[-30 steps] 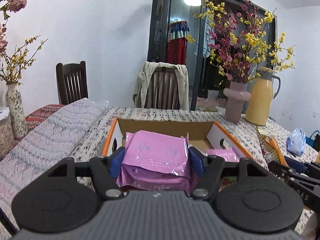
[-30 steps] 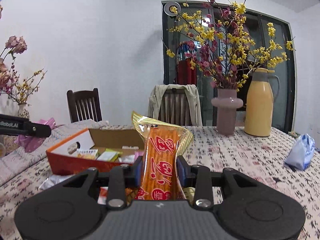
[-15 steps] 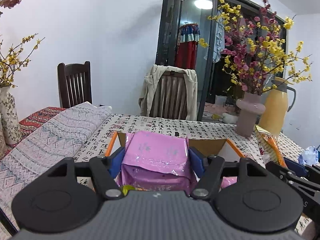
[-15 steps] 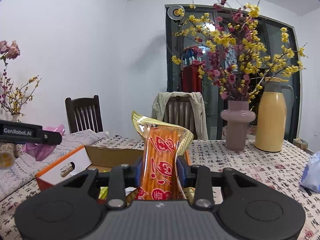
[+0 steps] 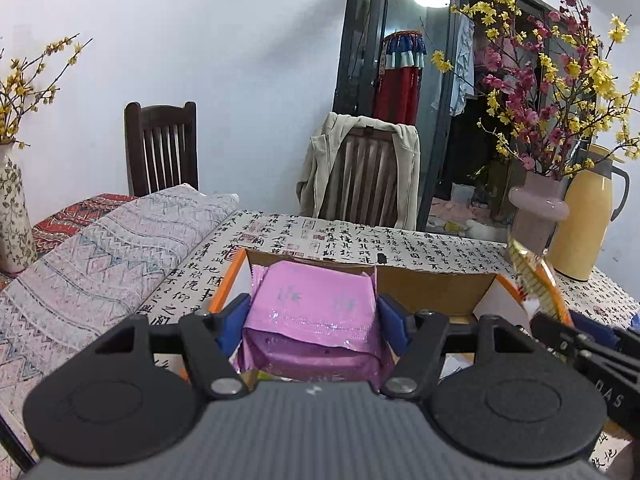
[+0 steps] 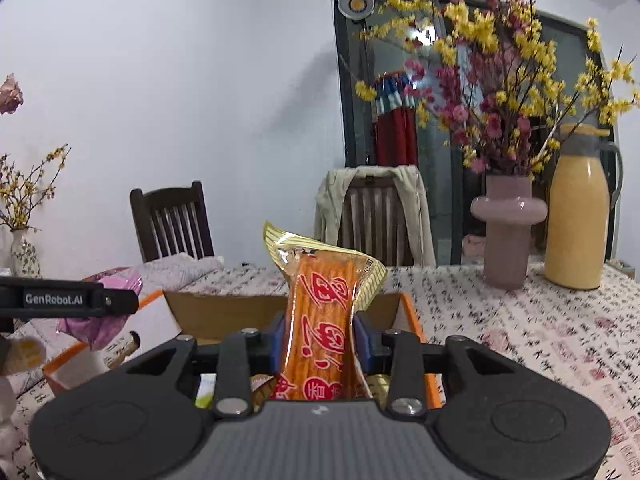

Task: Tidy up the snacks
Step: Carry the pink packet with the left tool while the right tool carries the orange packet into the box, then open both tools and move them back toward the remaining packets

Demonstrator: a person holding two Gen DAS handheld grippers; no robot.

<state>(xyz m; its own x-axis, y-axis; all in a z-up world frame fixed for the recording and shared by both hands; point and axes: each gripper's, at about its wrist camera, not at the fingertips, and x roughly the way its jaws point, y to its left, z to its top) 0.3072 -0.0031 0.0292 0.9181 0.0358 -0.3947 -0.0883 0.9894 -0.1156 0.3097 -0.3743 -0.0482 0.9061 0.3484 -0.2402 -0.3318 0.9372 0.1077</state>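
Note:
My left gripper (image 5: 312,322) is shut on a pink foil snack pack (image 5: 312,308), held just over the near left part of an orange-edged cardboard box (image 5: 432,286). My right gripper (image 6: 319,336) is shut on an orange snack packet with red characters and gold trim (image 6: 320,320), held upright over the same box (image 6: 224,314). The right gripper's arm and its packet (image 5: 532,276) show at the right edge of the left wrist view. In the right wrist view the left gripper's finger (image 6: 68,300) and the pink pack (image 6: 100,320) show at the left. Several small snacks lie in the box, mostly hidden.
A table with a calligraphy-print cloth (image 6: 520,320) carries a pink vase of flowers (image 6: 506,232) and a yellow jug (image 6: 580,216) at the back right. A folded patterned cloth (image 5: 100,252) lies at the left. Two chairs (image 5: 160,148) stand behind the table.
Both grippers moved forward toward the box with their snacks held; the box now lies right beneath them and looks larger in both views.

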